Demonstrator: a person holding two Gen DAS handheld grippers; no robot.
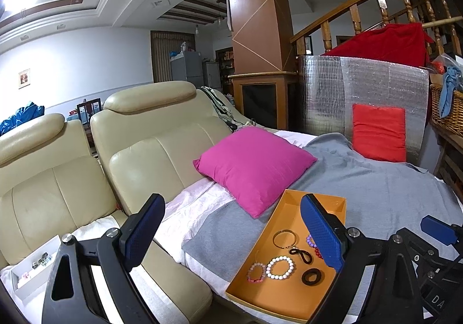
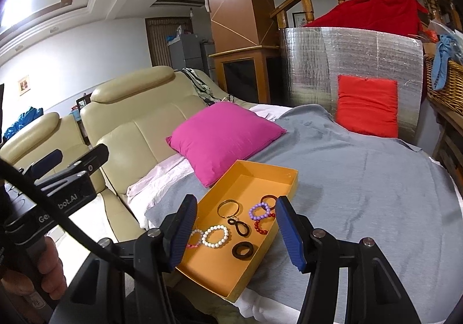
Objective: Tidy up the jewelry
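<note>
An orange tray (image 1: 260, 295) (image 2: 260, 176) lies on the grey blanket and holds several pieces: a white bead bracelet (image 1: 280, 267) (image 2: 215, 235), a pink bead bracelet (image 1: 256, 272), a gold bangle (image 1: 285, 238) (image 2: 228, 208), a purple bead bracelet (image 2: 260, 211), a red bead bracelet (image 2: 262, 227), a black figure-eight loop (image 1: 301, 255) (image 2: 238, 226) and a black ring (image 1: 312, 276) (image 2: 242, 250). My left gripper (image 1: 231, 237) is open and empty, above the tray's near left. My right gripper (image 2: 235, 234) is open and empty, over the tray. A white box (image 1: 31, 272) with small jewelry sits on the sofa seat at lower left.
A pink cushion (image 1: 254, 164) (image 2: 225, 138) lies just behind the tray. A red cushion (image 1: 379, 133) leans on a silver foil panel (image 1: 361, 86). A beige leather sofa (image 1: 130, 156) is on the left, a wicker basket (image 1: 445, 109) at the right.
</note>
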